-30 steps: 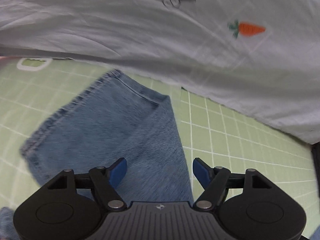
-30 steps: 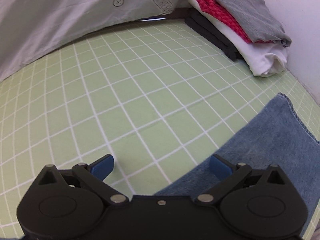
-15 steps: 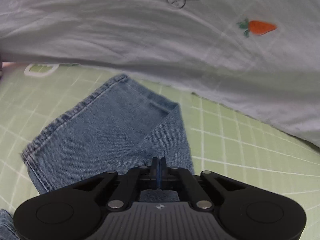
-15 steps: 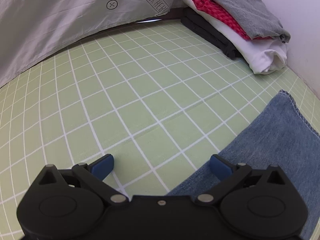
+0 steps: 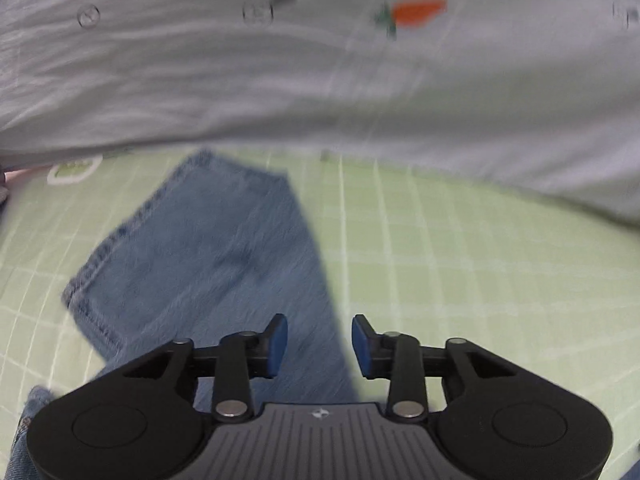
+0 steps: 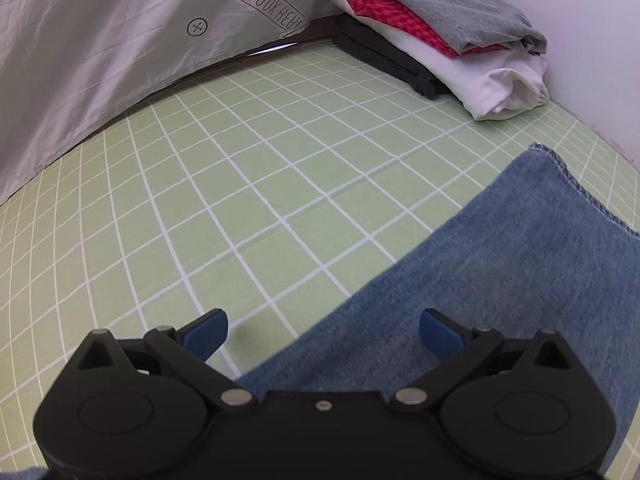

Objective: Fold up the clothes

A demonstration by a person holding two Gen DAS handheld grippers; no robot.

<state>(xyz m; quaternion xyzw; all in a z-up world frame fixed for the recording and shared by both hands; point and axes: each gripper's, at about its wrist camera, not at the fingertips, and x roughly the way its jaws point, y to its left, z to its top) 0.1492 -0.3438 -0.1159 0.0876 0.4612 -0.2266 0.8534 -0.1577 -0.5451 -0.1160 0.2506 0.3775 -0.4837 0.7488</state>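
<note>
Biggest thing before me is the pale green cutting mat with its white grid (image 6: 248, 184), spread across the whole work surface, with a wrinkled white printed sheet (image 5: 280, 80) hanging behind it from nine o'clock round to three in my left view. On the mat lies the folded blue denim jeans leg (image 5: 208, 248), running from my left fingers up toward eleven o'clock; in my right view the same denim (image 6: 500, 280) fills the four o'clock corner. At one o'clock there sits a stack of folded clothes, grey over red over white over dark (image 6: 440, 32), well apart from the jeans.

My left gripper (image 5: 318, 344) has its blue pads spread, holding nothing, poised over the denim's right edge. My right gripper (image 6: 323, 330) is also splayed wide and empty, straddling the denim's left border.

I judge one fold has just been laid, and the next move calls for pinching an edge or hem with both grippers to double the leg over again (the left view is blurred, so I'm in motion).

Half a second ago my left pads were pressed together at the cloth; now they have parted and let go. My right has stayed agape throughout, drifting only slightly.
</note>
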